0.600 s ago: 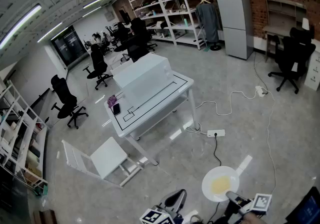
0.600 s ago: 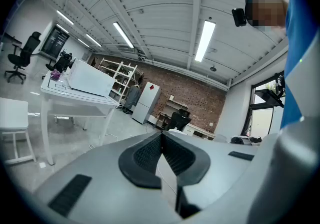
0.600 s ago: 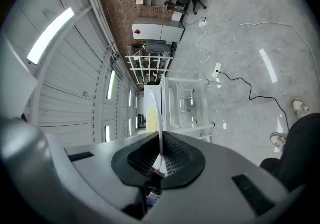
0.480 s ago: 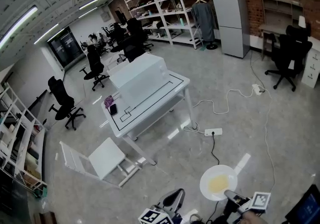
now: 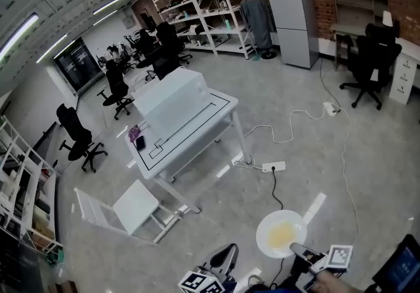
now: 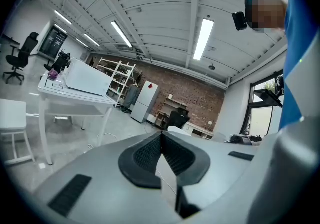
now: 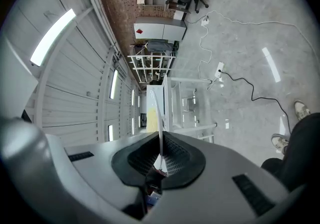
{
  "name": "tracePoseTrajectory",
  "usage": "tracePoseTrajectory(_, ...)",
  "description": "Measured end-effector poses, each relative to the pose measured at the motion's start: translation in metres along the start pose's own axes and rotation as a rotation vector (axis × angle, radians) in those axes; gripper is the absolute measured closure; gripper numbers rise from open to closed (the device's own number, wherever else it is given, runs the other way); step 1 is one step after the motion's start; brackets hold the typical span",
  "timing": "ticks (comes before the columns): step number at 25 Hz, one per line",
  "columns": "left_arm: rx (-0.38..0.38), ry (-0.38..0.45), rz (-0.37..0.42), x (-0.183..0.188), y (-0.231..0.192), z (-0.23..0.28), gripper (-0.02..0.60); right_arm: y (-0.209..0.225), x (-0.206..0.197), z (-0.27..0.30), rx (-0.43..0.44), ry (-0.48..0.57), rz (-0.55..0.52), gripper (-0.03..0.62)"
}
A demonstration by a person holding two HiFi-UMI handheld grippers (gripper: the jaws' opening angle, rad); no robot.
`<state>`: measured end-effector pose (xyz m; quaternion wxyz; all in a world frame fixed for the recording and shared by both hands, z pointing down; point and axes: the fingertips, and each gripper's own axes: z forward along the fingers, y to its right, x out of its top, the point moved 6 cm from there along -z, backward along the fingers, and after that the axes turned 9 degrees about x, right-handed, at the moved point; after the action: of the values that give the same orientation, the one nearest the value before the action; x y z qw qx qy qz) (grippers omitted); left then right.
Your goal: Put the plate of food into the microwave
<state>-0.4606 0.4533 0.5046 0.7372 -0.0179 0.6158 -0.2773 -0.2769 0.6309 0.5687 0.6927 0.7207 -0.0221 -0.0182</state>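
Plate of food (image 5: 281, 234), yellow at its middle, hung near over the floor (image 5: 341, 154), its near rim clamped in the right gripper (image 5: 298, 250). Just left, the left gripper (image 5: 228, 252) was closed tight, nothing between its jaws. Well beyond, far and left, the white microwave (image 5: 176, 96) stood on the surface (image 5: 203, 129), well apart from the plate.

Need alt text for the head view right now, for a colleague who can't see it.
The right claw holds a white plate of yellow food by its rim, low in frame over grey floor. Farther off, a white microwave sits on a white table; the left claw shows at the bottom edge.
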Motion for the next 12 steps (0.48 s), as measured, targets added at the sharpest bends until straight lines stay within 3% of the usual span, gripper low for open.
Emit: tracePoseTrajectory(12,0.018,-0.003,0.006,-0.009,0.036,0.019,0.578,-0.001,0.031,-0.024,0.018,-0.02,0.008,0.585)
